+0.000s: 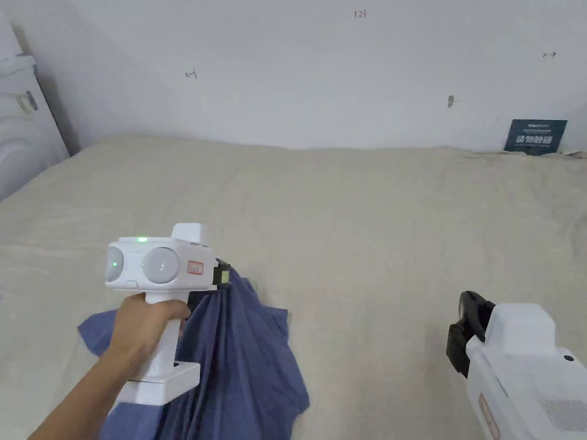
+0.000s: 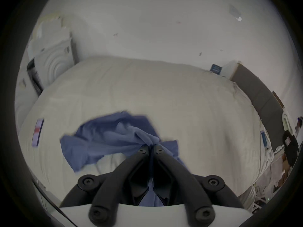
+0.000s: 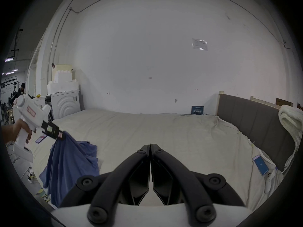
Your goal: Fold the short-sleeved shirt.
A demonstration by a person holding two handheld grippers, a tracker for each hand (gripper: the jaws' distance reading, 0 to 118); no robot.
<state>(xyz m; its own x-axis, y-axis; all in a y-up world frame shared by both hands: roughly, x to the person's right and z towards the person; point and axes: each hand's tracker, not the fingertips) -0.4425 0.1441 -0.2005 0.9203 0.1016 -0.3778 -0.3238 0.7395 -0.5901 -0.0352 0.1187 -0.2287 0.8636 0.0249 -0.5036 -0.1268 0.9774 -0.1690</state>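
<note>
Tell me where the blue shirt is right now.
The blue shirt hangs bunched from the left gripper, low and left in the head view, its lower part trailing on the cream bed sheet. The right gripper is shut and apart from it.

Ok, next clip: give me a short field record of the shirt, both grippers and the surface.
shirt: blue short-sleeved shirt, bunched, partly lifted, unfolded
left gripper: left gripper shut on the shirt, raised above bed
right gripper: right gripper shut, holding nothing, apart from the shirt
surface: bed with beige sheet
fold progress: not started
</note>
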